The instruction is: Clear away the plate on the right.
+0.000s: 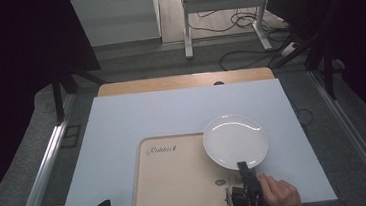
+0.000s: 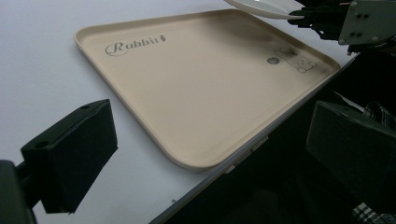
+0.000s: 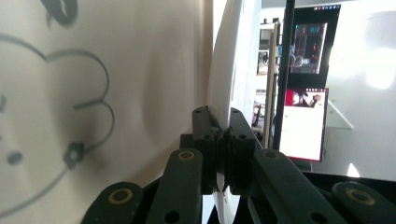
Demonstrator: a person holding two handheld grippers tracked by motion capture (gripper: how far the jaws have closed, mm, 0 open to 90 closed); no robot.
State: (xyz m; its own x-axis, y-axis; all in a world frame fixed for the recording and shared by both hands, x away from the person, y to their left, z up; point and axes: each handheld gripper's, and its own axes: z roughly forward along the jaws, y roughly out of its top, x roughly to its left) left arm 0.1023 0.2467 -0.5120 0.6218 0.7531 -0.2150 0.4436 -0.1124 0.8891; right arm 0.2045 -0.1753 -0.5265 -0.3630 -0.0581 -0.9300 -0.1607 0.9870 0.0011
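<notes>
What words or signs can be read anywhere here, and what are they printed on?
"Rabbit" in dark script, with a small mark after it, on the beige tray, near one corner.
A small round dark stamp beside a line-drawn animal figure on the tray's opposite corner: too small to read.
Lit screens behind the white plate held in the right tongs: too blurred to read.
</notes>
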